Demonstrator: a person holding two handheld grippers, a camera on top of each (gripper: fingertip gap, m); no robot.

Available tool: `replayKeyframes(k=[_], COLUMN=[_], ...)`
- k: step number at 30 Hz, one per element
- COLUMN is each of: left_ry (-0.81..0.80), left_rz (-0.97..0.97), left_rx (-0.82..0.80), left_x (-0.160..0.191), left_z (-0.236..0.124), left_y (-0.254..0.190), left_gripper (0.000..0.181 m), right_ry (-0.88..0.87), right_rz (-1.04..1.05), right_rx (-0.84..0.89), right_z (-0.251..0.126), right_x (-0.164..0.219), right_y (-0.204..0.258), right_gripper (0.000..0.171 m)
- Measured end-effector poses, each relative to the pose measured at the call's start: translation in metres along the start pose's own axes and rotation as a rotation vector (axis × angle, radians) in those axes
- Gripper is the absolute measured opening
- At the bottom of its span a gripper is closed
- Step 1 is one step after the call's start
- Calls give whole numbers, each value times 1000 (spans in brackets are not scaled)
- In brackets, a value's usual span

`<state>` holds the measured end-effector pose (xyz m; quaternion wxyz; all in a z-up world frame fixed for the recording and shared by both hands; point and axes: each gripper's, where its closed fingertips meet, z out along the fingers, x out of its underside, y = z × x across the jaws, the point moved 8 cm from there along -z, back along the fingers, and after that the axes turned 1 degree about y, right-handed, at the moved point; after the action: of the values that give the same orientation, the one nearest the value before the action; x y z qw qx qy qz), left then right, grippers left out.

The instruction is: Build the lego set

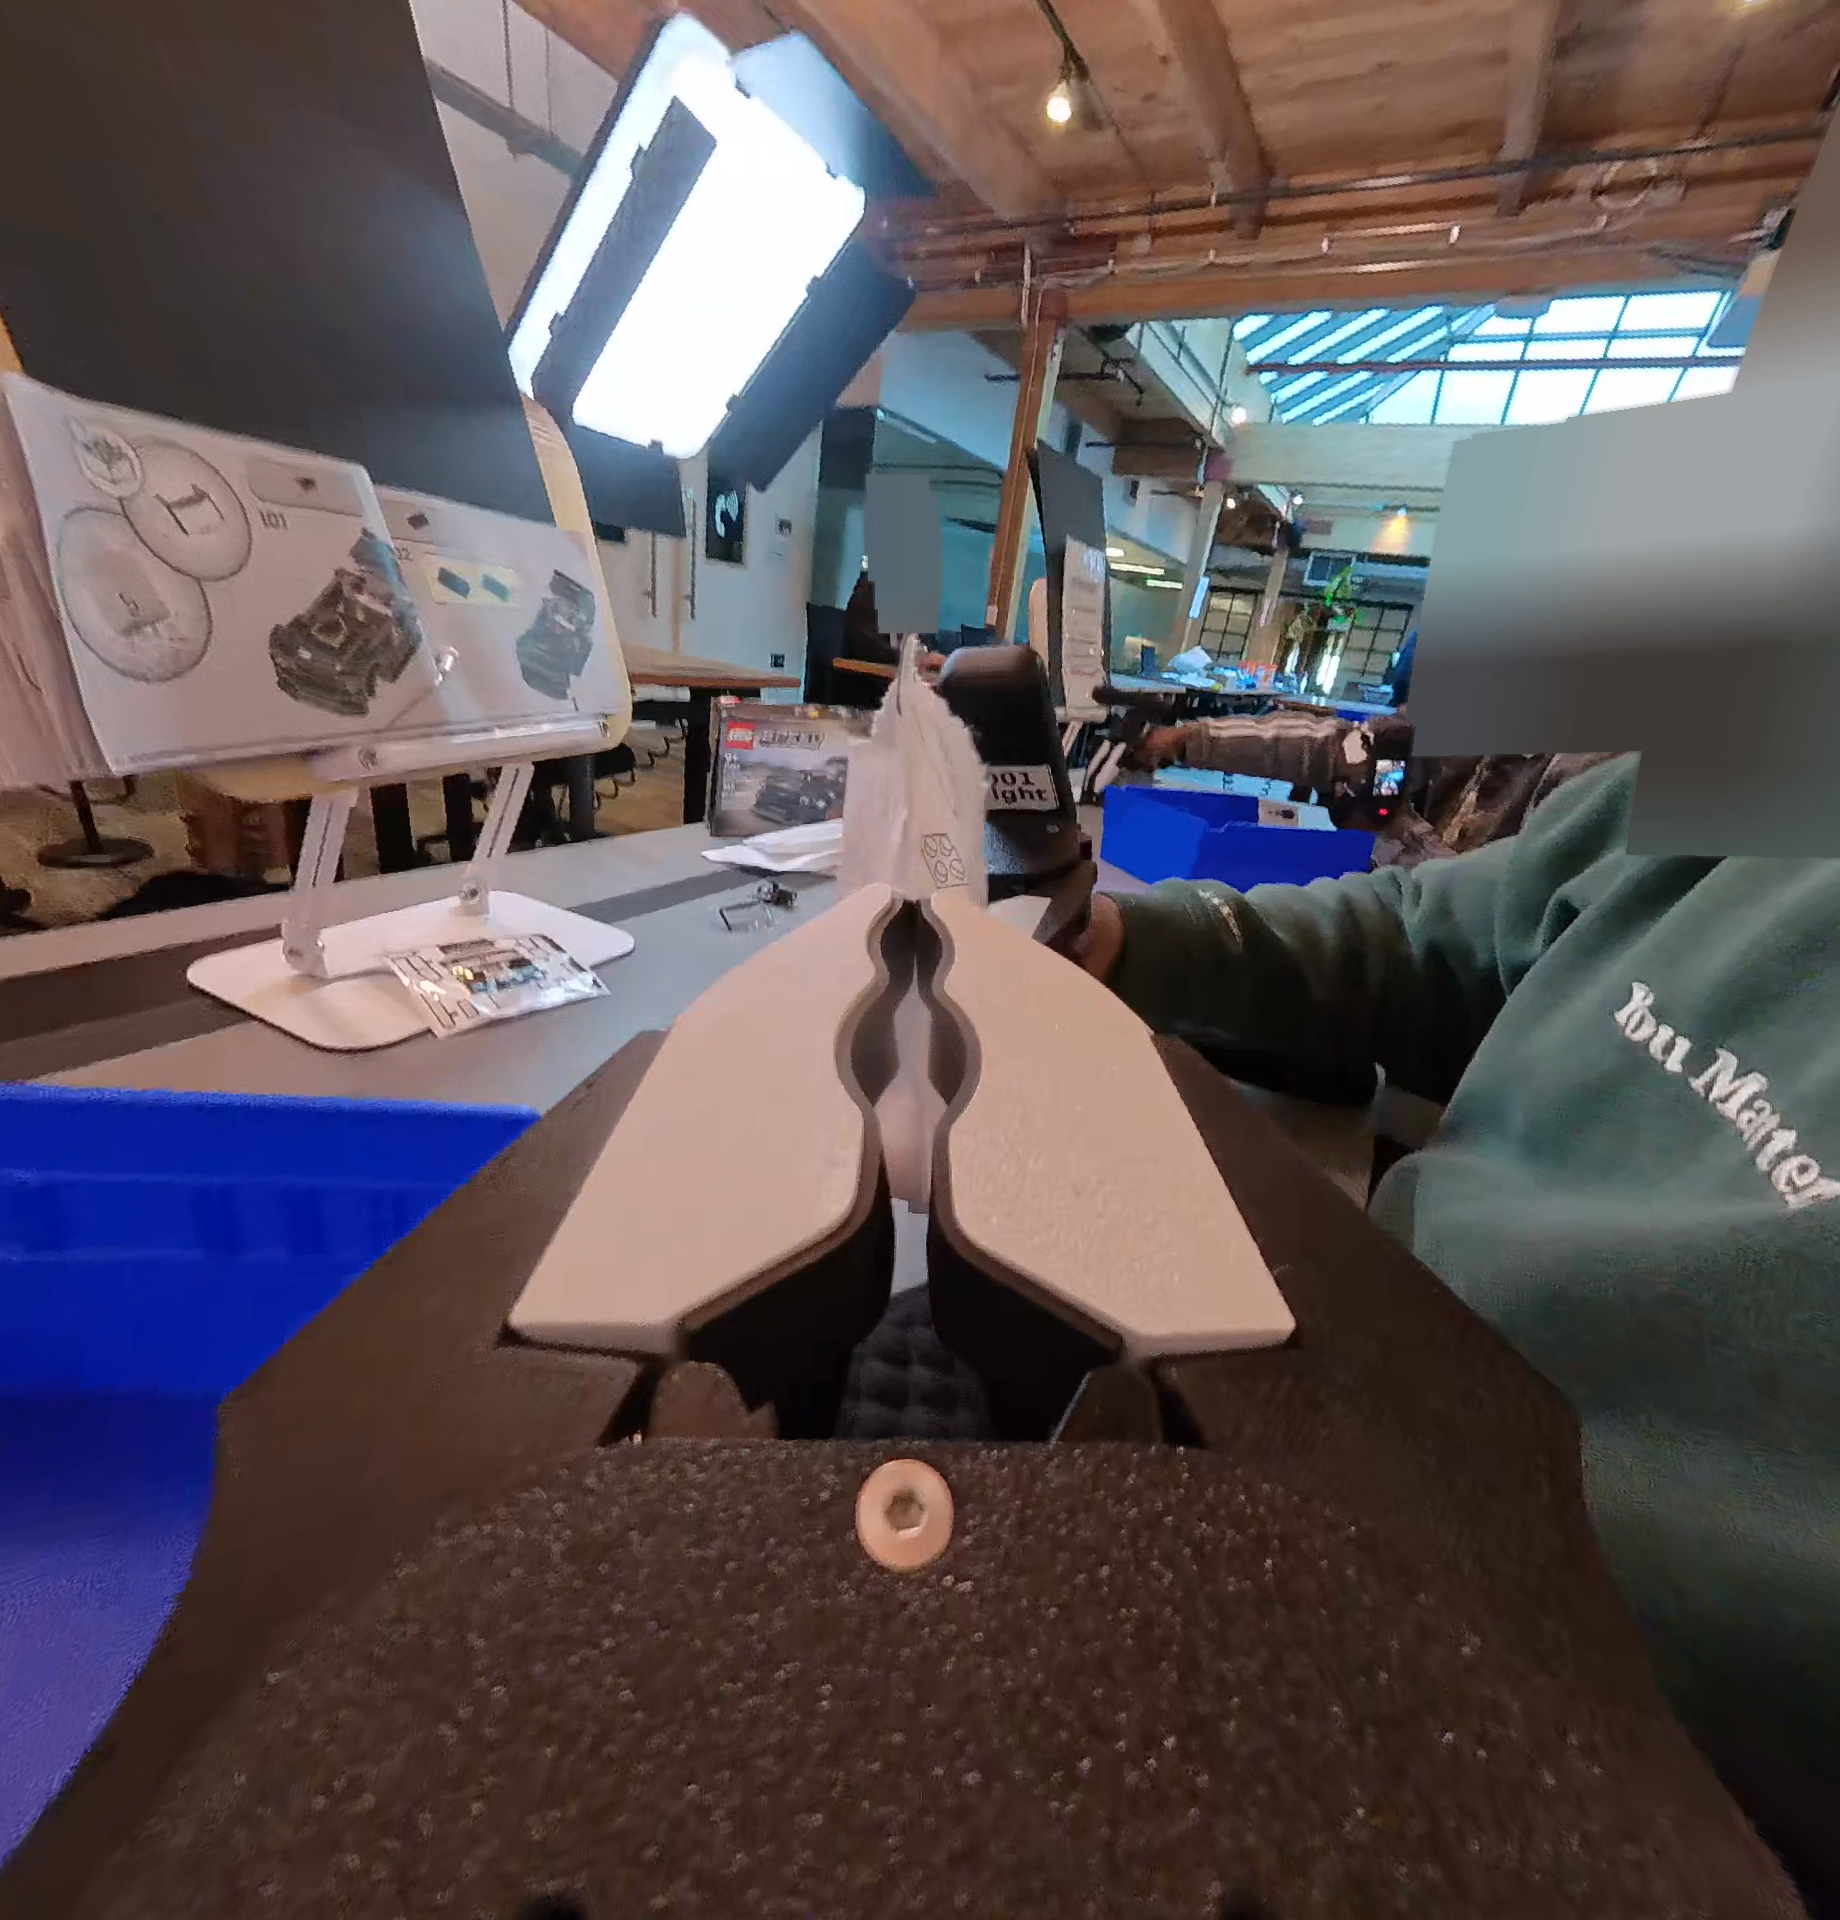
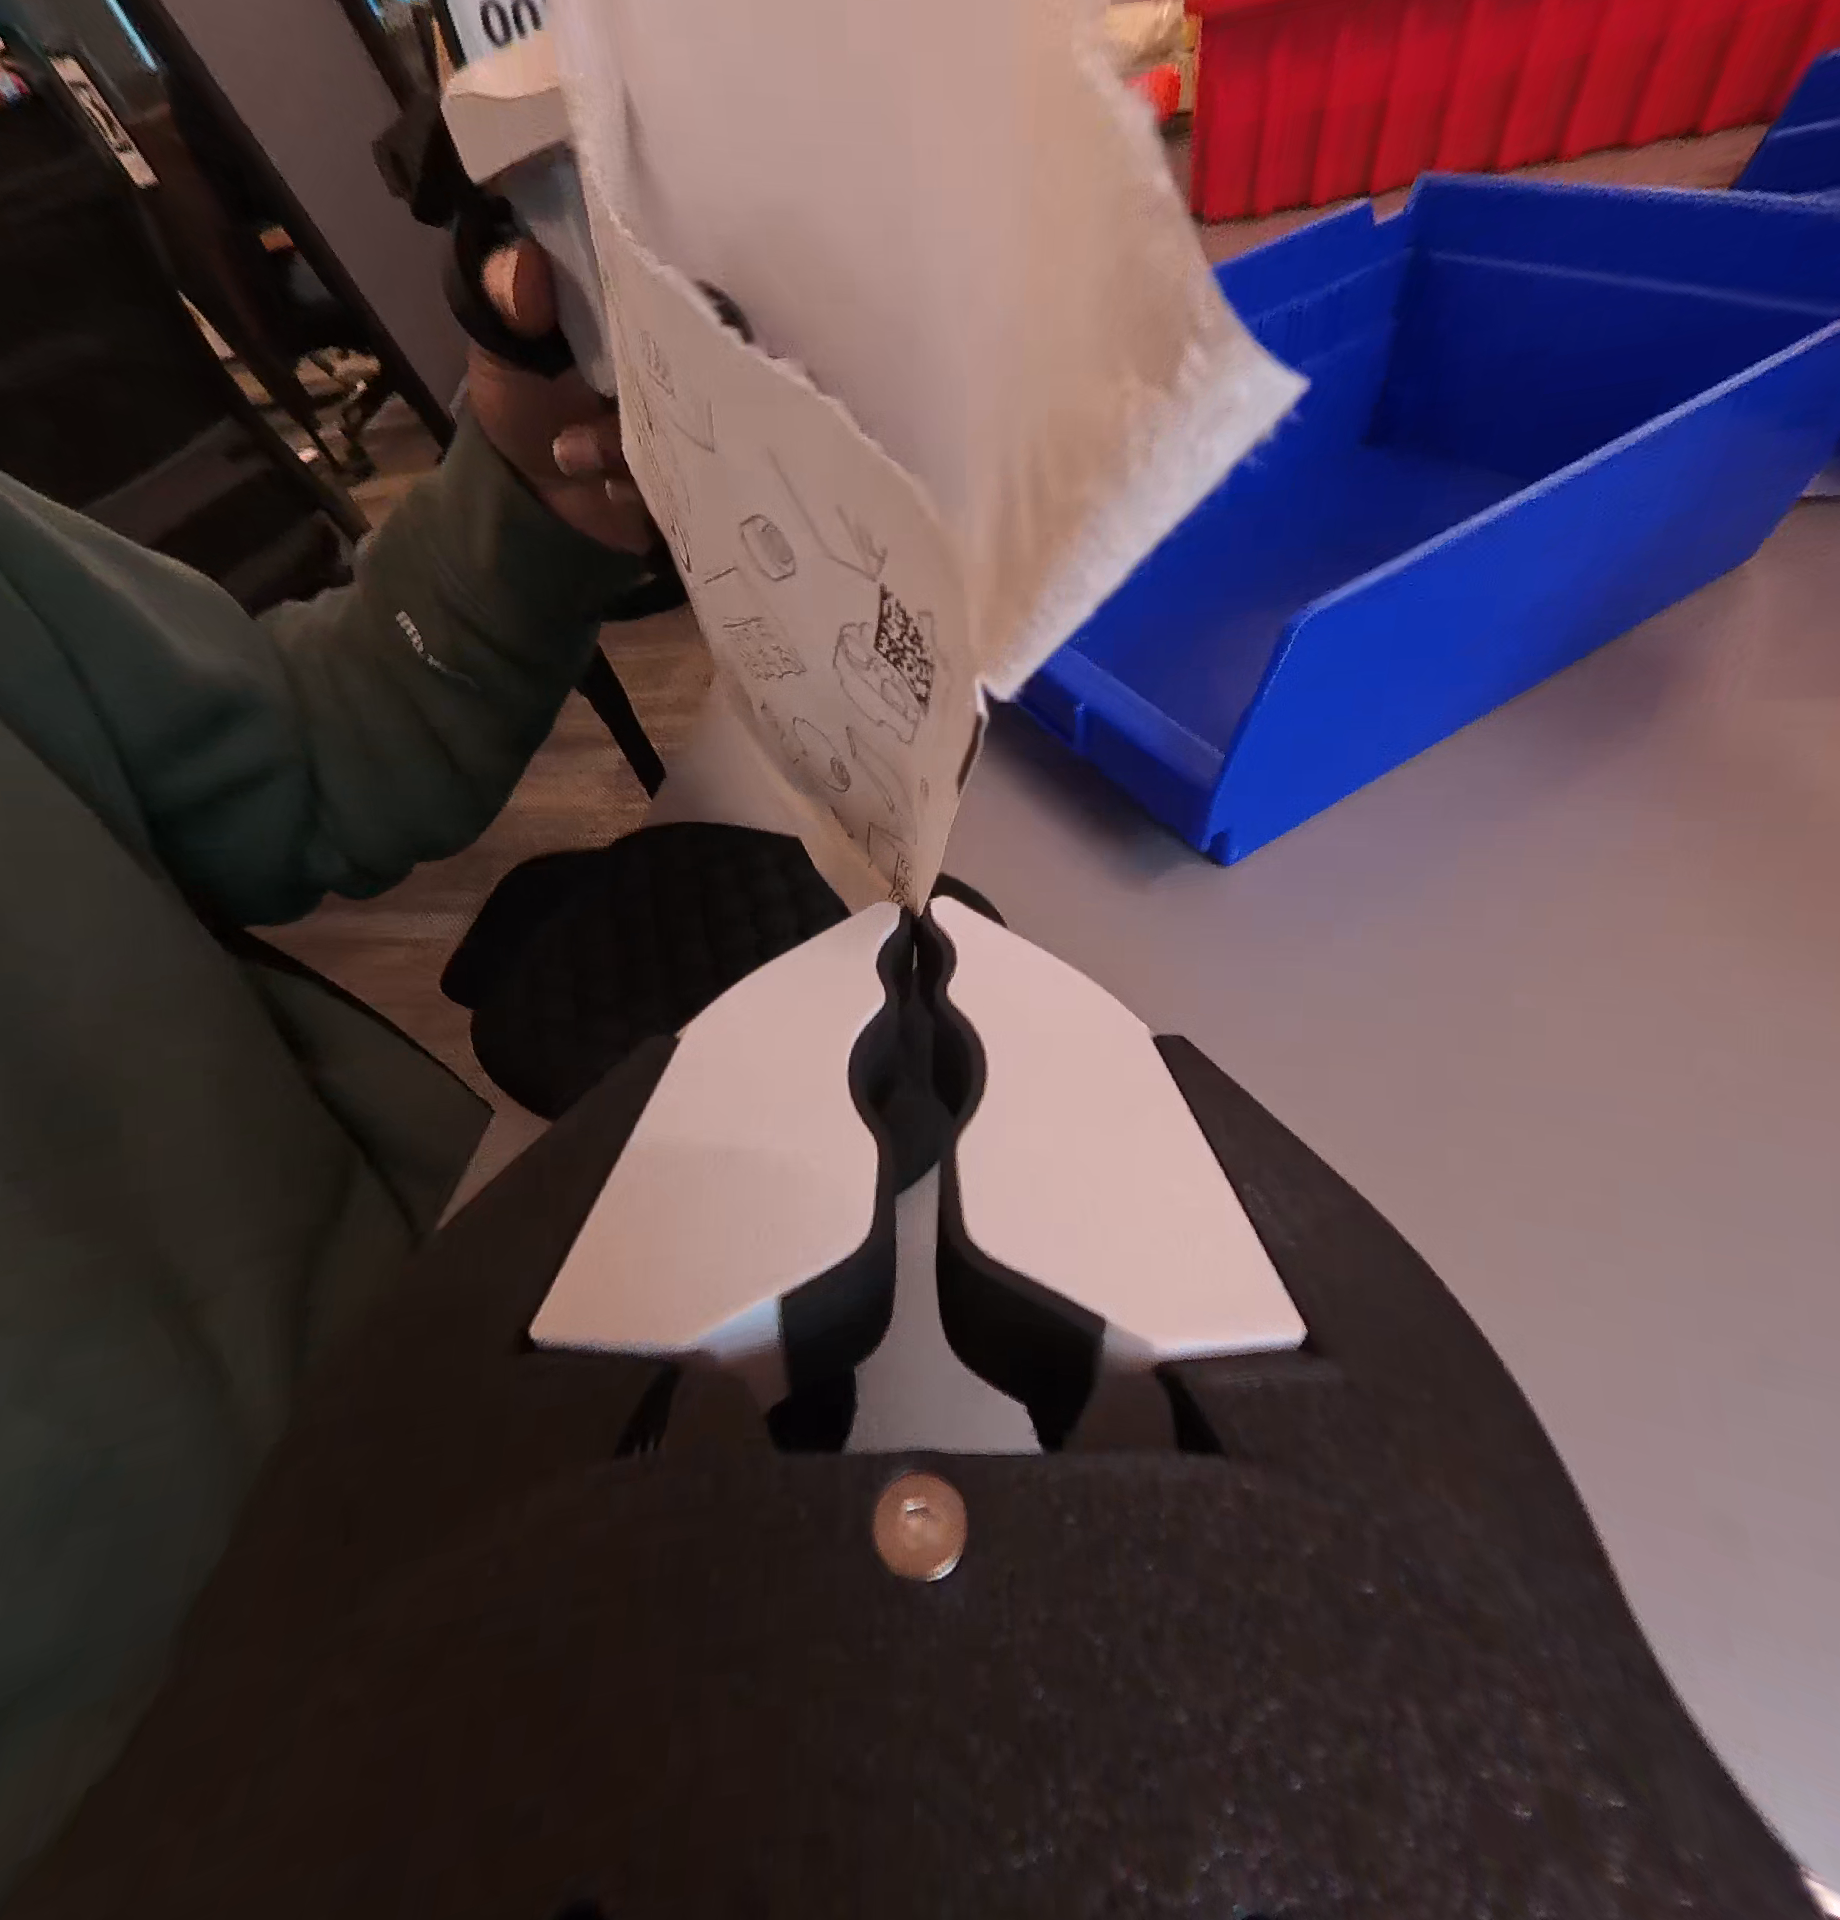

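A white paper parts bag [image 1: 921, 800] with printed line drawings is held up between both grippers above the grey table [image 1: 625, 1039]. My left gripper [image 1: 908, 906] is shut on one edge of the bag. My right gripper [image 2: 918, 914] is shut on a corner of the same bag [image 2: 874, 416], whose far end has a torn, ragged edge. The right gripper's black body [image 1: 1009, 769] shows behind the bag in the left wrist view. The left gripper and the hand holding it [image 2: 542, 343] show behind the bag in the right wrist view.
An instruction booklet [image 1: 292, 582] stands on a white stand [image 1: 407, 956] at the left, with a small clear bag [image 1: 495, 977] at its foot. The set's box [image 1: 781, 764] stands behind. Blue bins [image 2: 1467, 499] [image 1: 168, 1226] sit on the table. A black chair [image 2: 625, 956] is below. Some 15 cm of space lies between my two pairs of fingers.
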<state>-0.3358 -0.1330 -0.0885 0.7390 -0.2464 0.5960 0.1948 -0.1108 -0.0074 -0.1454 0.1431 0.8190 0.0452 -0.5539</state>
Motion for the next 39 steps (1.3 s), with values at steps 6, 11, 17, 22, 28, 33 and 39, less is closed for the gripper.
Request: replayKeyframes(k=[6,11,17,22,28,33,39], left_ry=[220,382,566,650,726,809,909], left_rz=[-46,82,135,-89,-7,8,100], left_rx=[-43,-391,-934,-845,-979,-920,-739], left_x=[36,29,7,53,63,66,78], left_z=[1,-21,-105,-103,-82,-55,0], left_y=[12,31,54,80,99,78,44], left_gripper=[2,16,42,59,37,27,42], right_ry=[72,154,162,145,160,141,125], right_rz=[10,46,108,119,89,98,96], right_rx=[8,134,294,379,412,436,461], right_z=[-23,-74,-141,-166,-172,-181,-185], right_x=[31,65,94,104,104,106,107], right_y=[9,14,20,23,34,38,45], right_gripper=[0,0,0,0,0,0,0])
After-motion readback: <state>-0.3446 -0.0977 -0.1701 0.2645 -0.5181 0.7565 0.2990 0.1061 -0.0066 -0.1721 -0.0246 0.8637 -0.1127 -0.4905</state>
